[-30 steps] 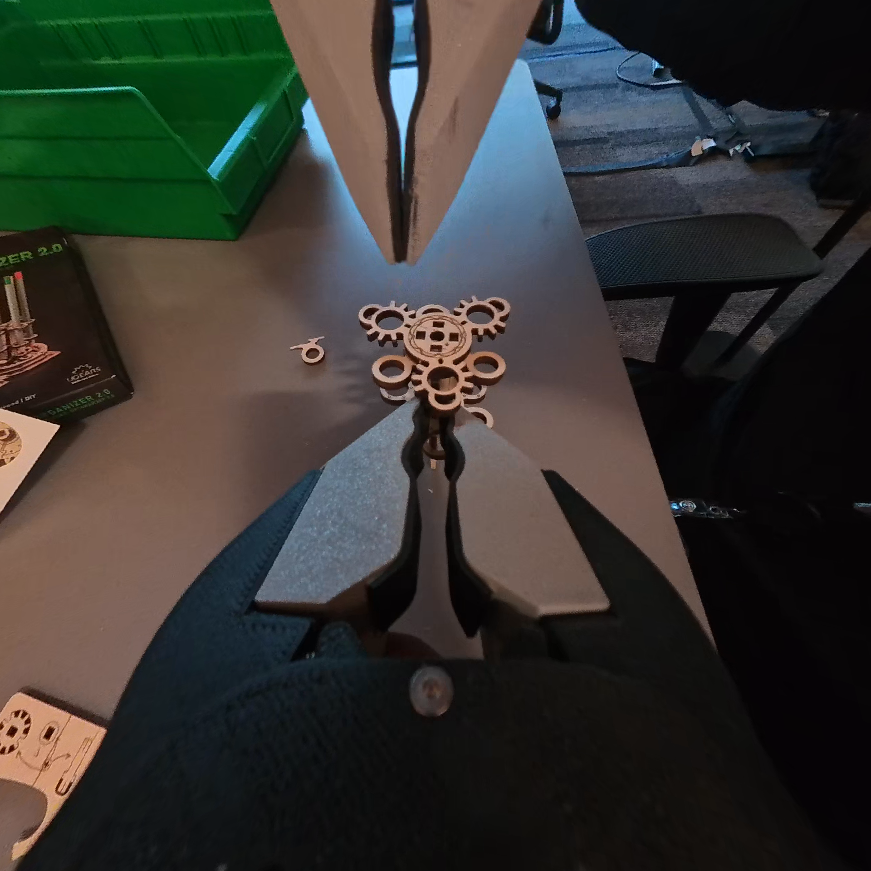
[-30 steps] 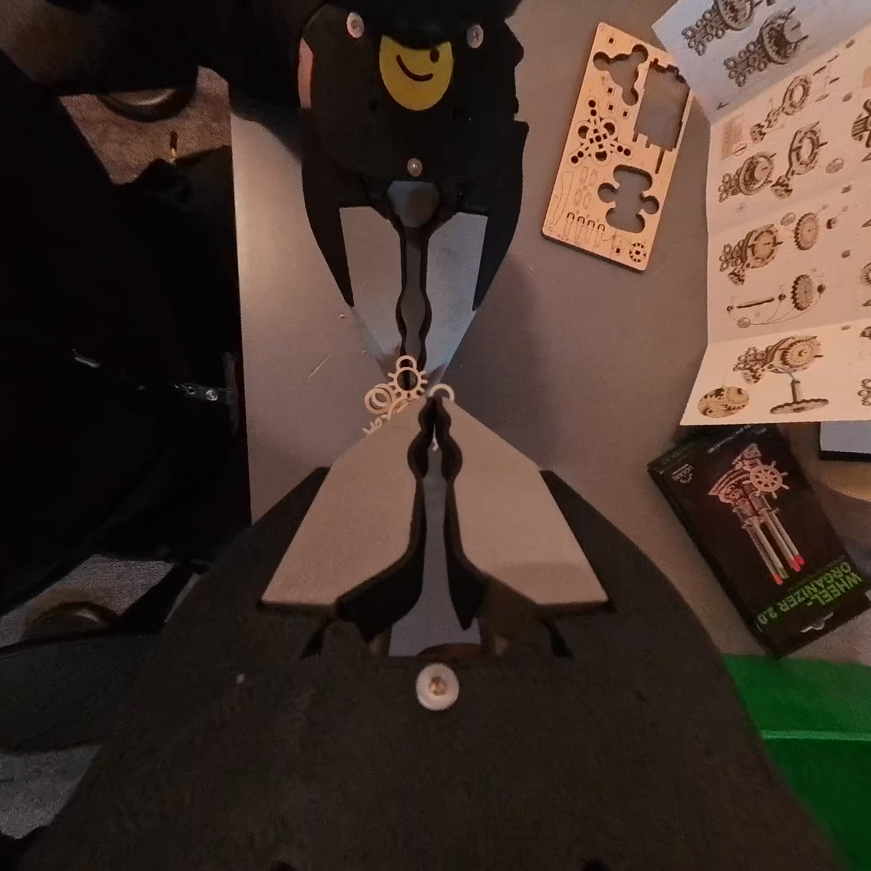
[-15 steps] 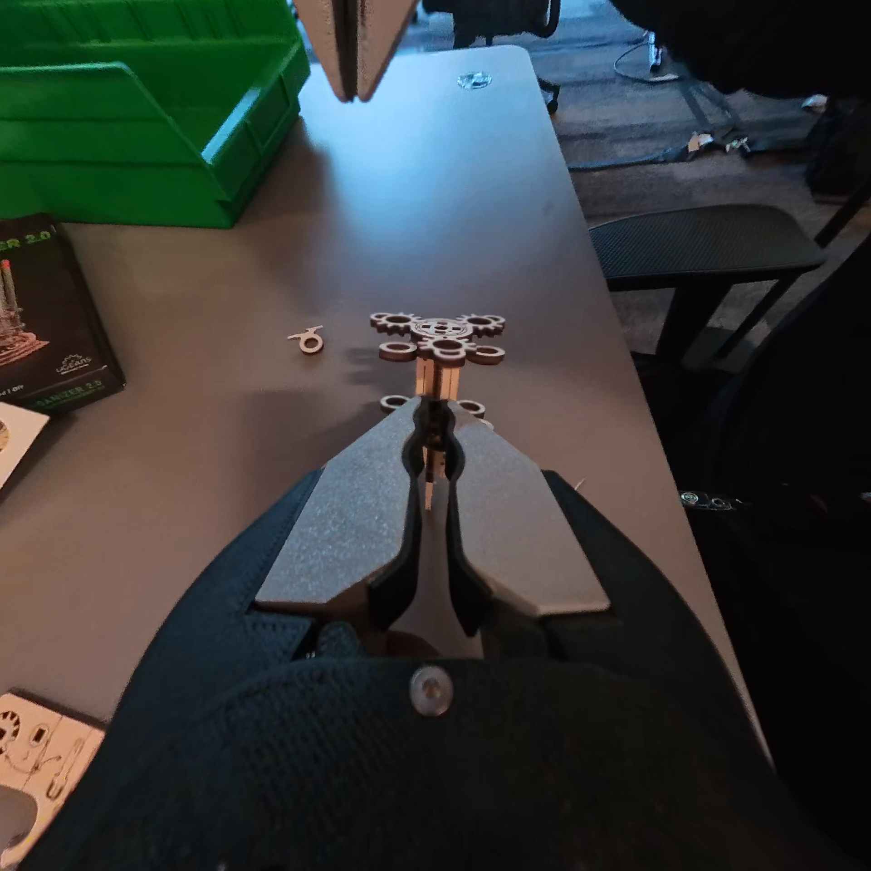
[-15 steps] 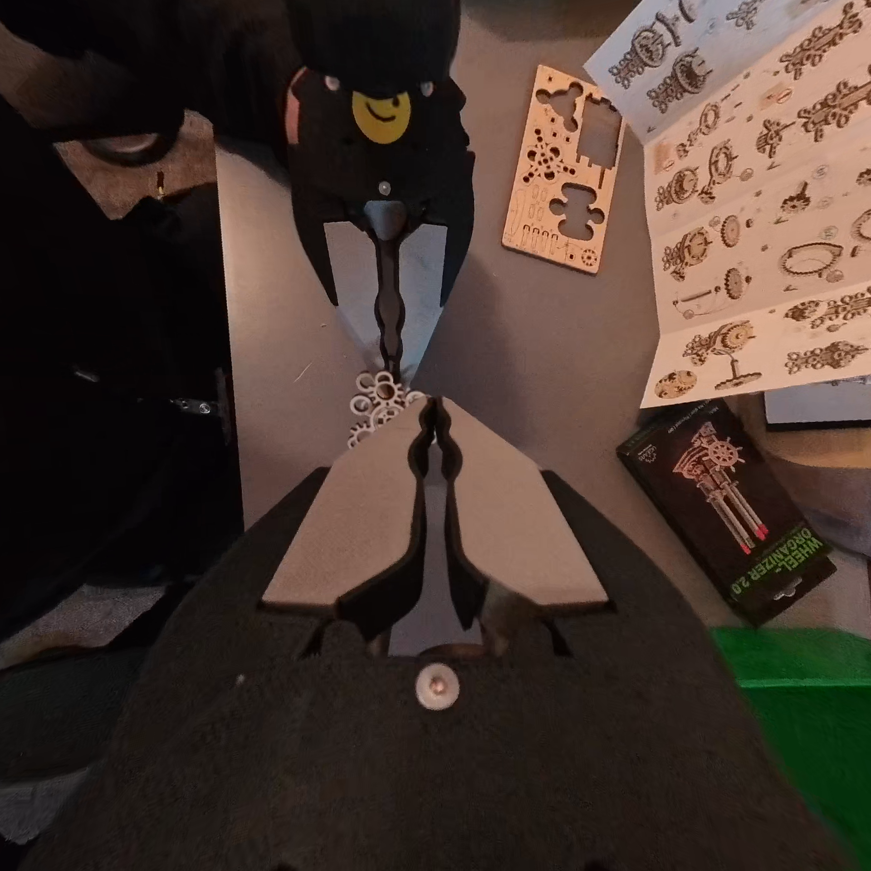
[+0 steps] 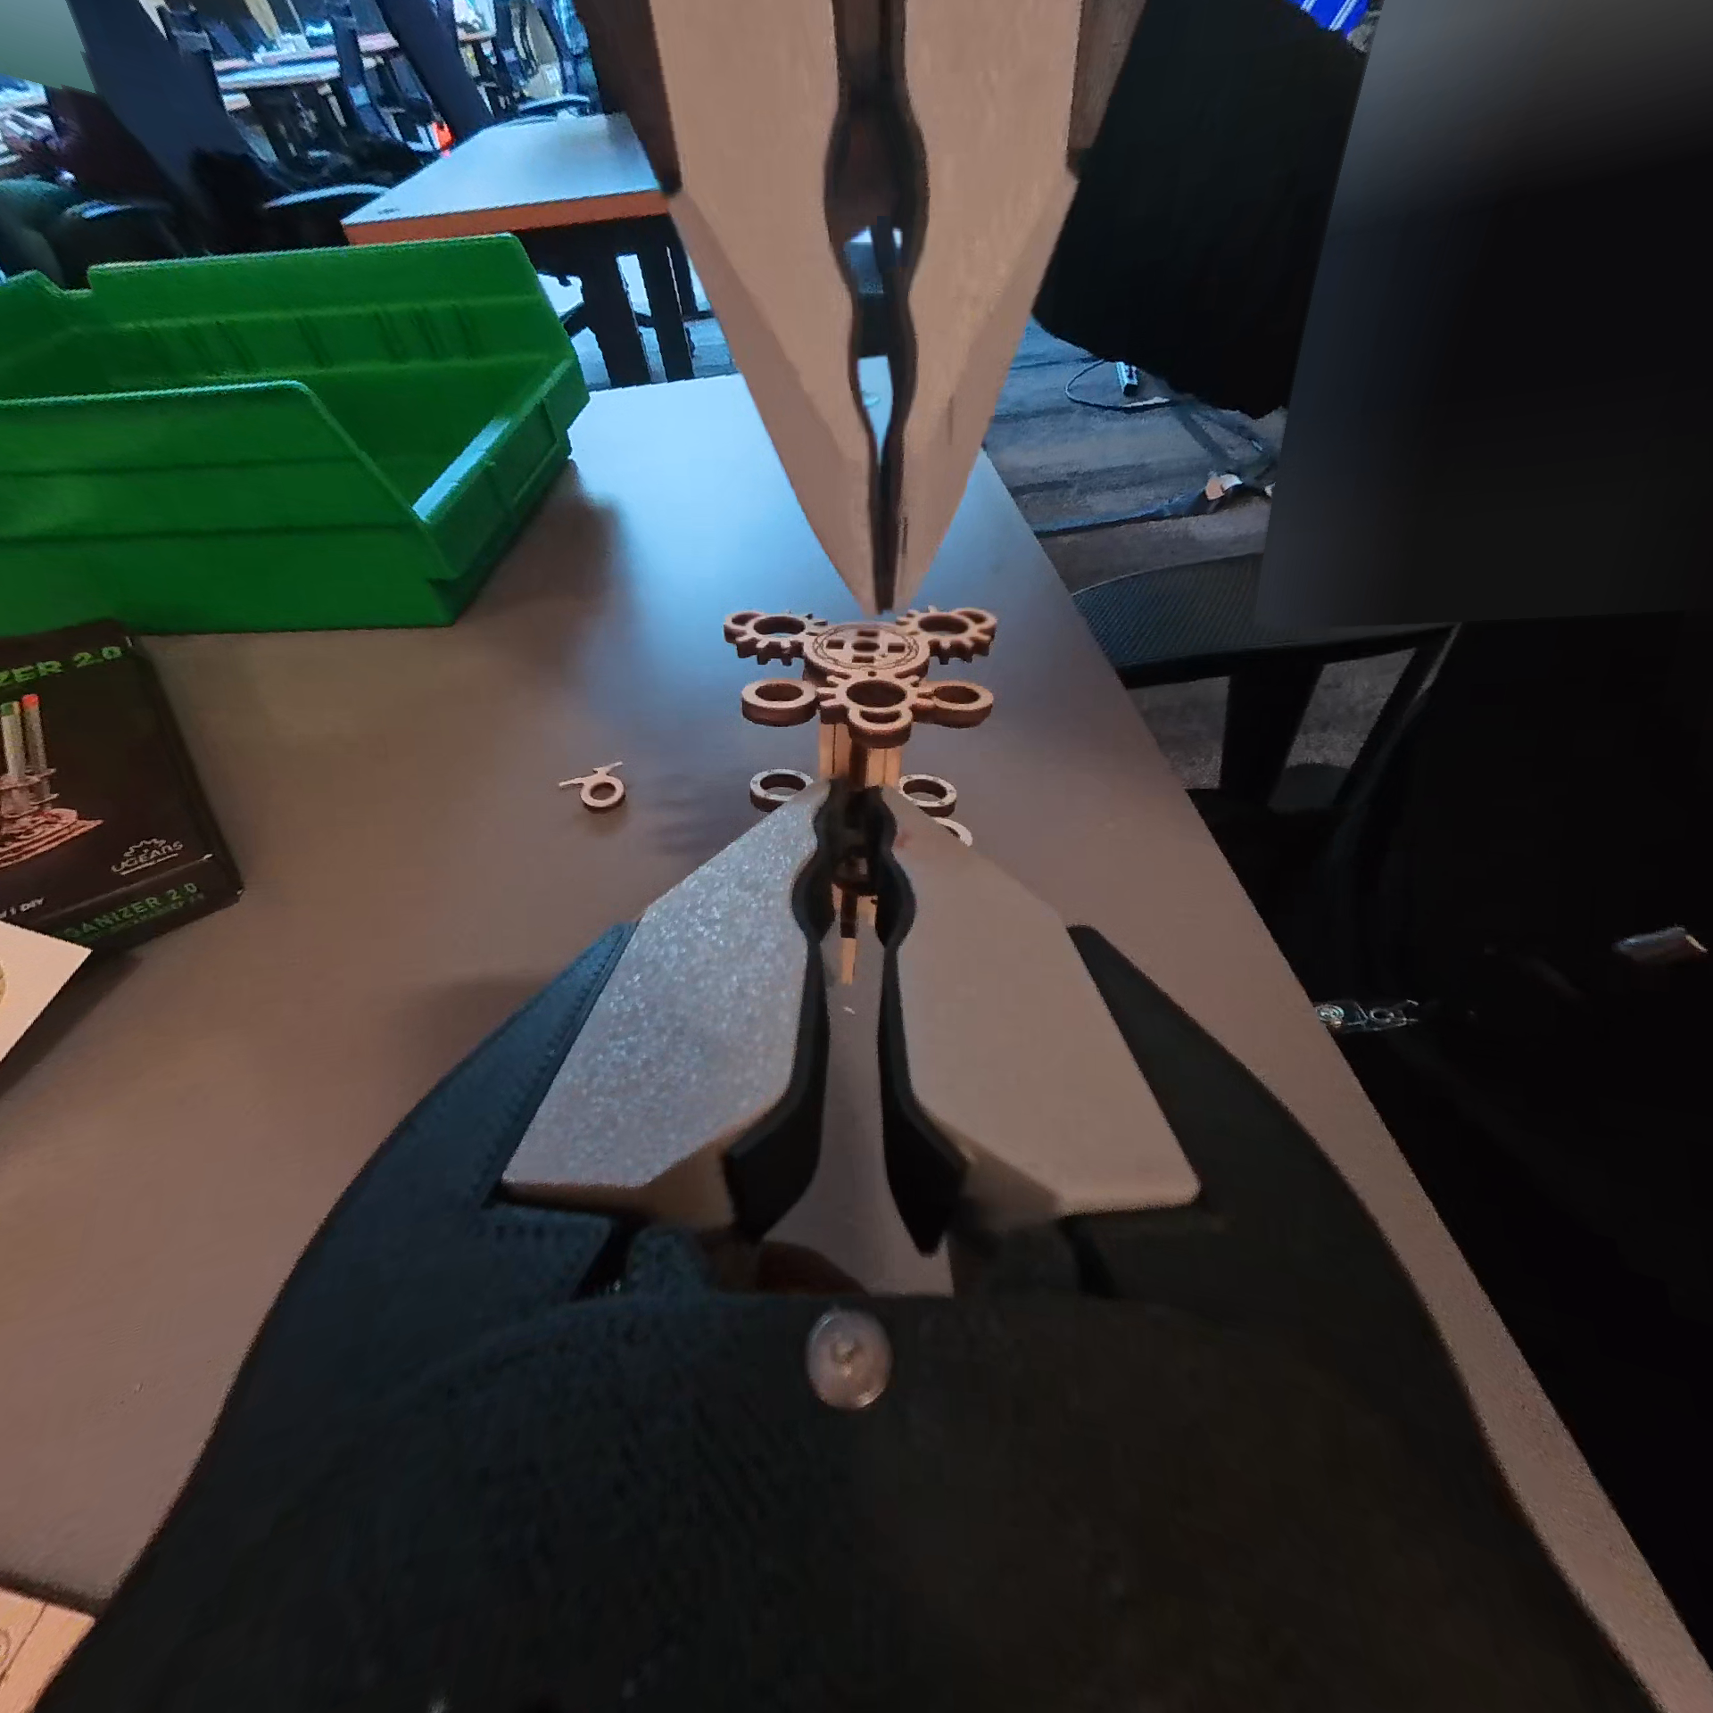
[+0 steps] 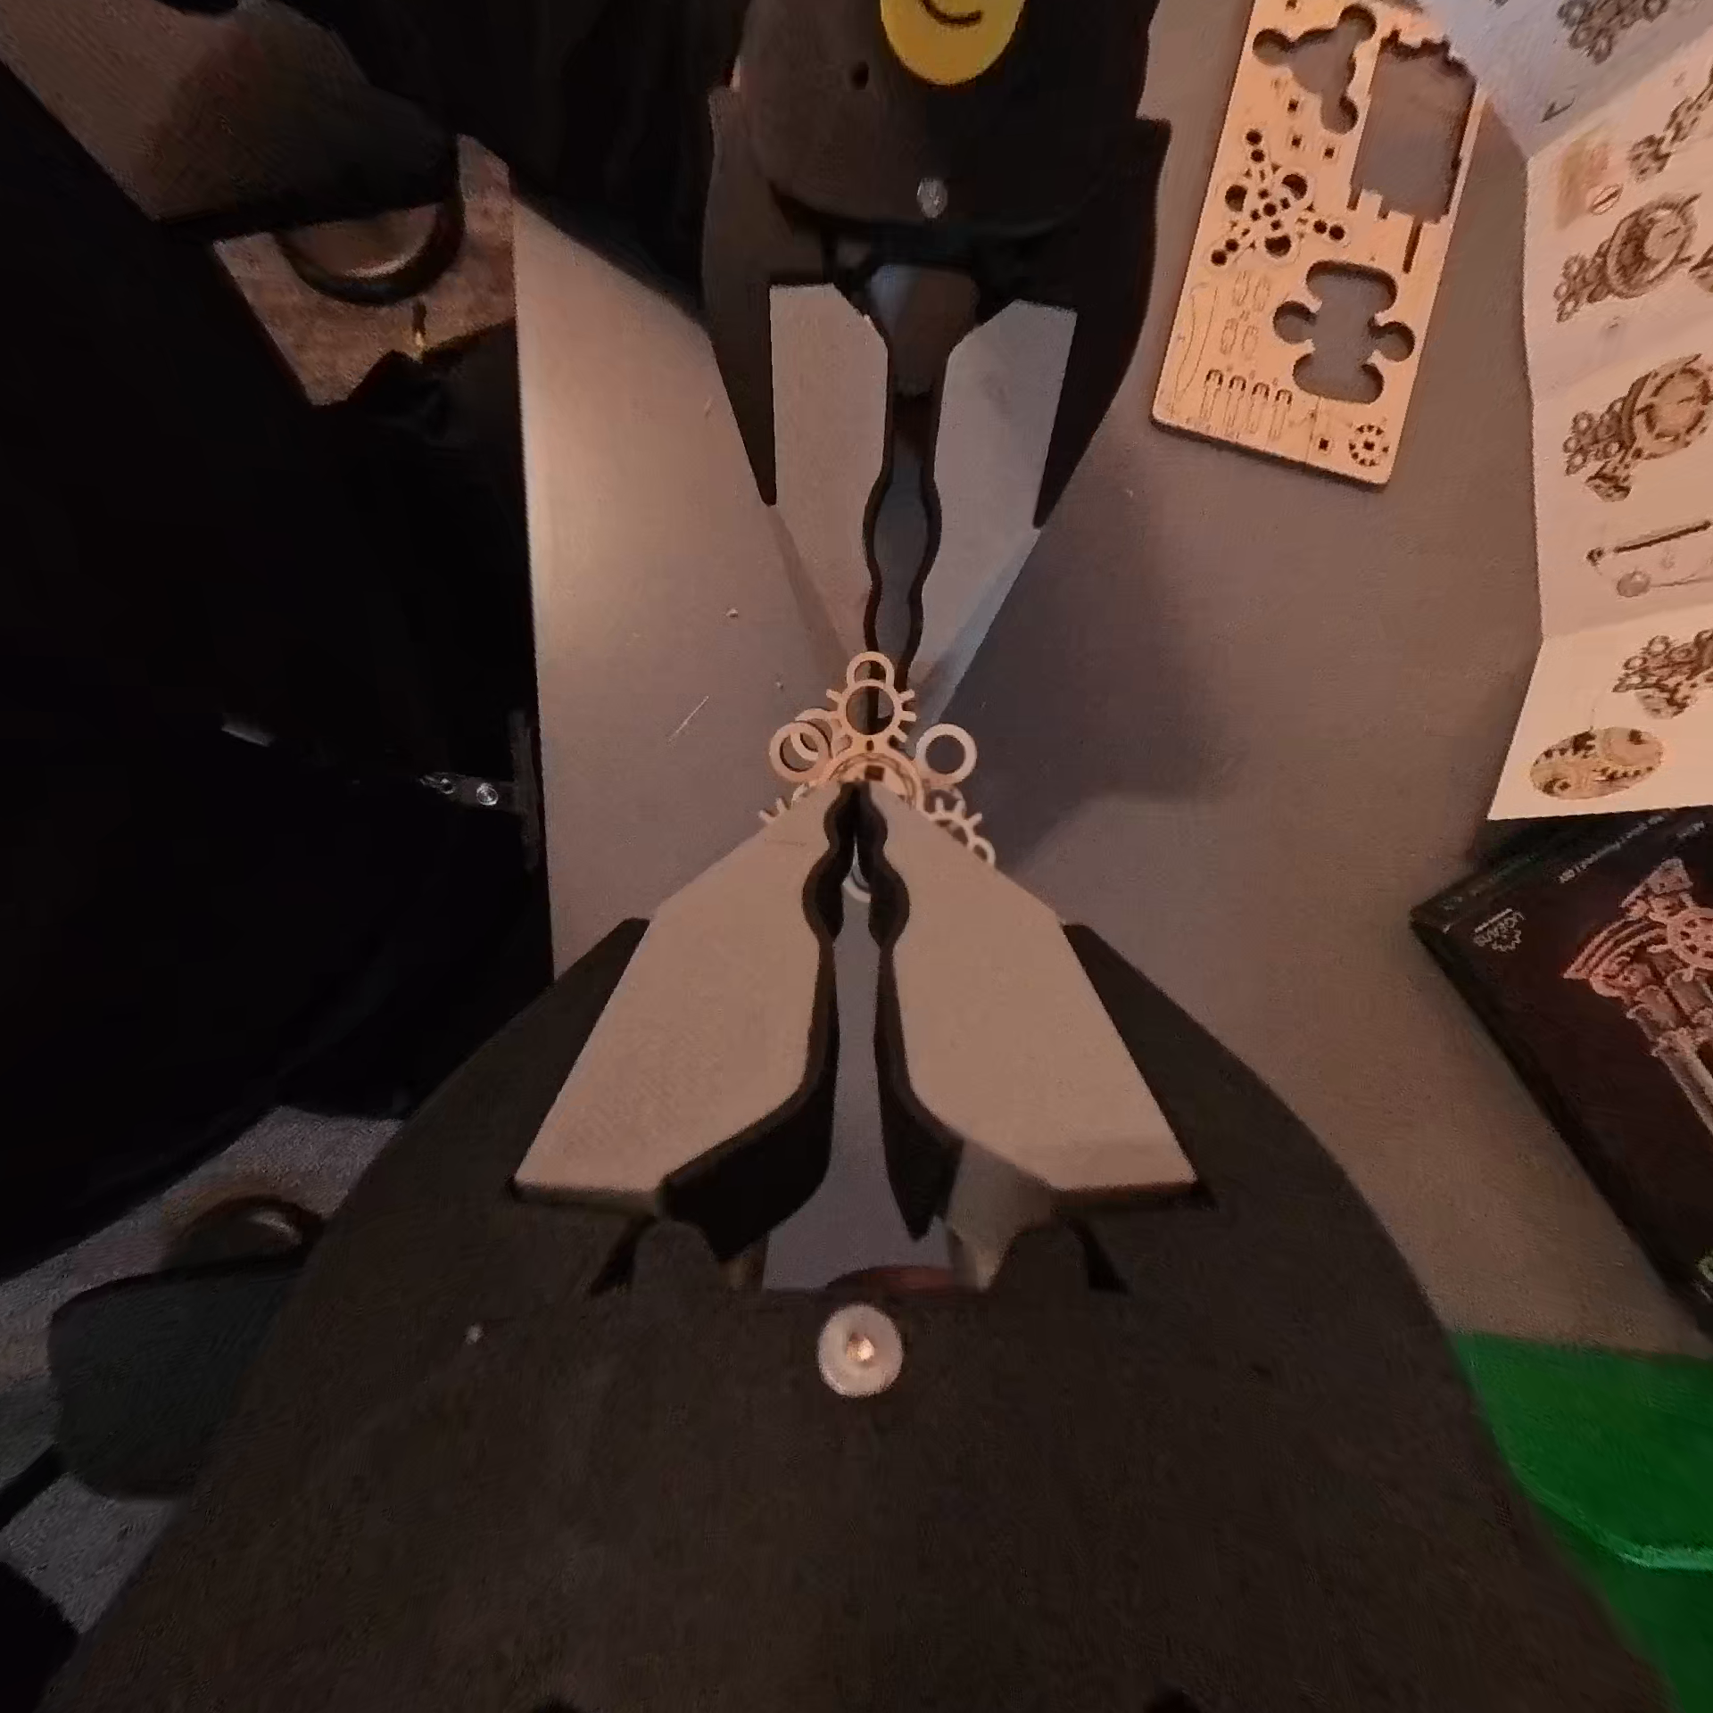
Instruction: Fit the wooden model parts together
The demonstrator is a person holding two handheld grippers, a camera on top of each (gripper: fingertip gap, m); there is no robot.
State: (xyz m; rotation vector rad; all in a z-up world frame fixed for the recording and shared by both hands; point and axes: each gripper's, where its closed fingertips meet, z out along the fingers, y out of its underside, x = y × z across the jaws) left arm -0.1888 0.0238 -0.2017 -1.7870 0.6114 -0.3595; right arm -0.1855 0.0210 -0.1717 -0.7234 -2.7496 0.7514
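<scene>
In the left wrist view, the left gripper (image 5: 857,816) had its fingers nearly together, clamped on the thin central post of the wooden model (image 5: 864,669), whose top plate of rings and gear teeth stood above the grey table (image 5: 389,927), with a lower tier of rings just past the fingertips. The right gripper (image 5: 881,593) came down from twelve o'clock with its tips together at the far edge of that plate; whether they pinched the wood or only touched it could not be told. A small loose ring piece (image 5: 596,786) lay on the table at nine o'clock of the model. In the right wrist view, the right gripper (image 6: 853,797) was all but closed against the pale model (image 6: 871,732), the left gripper (image 6: 890,640) meeting it from twelve o'clock; a punched-out parts sheet (image 6: 1316,241) lay at two o'clock. The model looked very light, stiff and brittle: thin plywood whose teeth and rings would likely snap under sideways force, so the post seemed the safest hold, with pressing done flat on the hub.
</scene>
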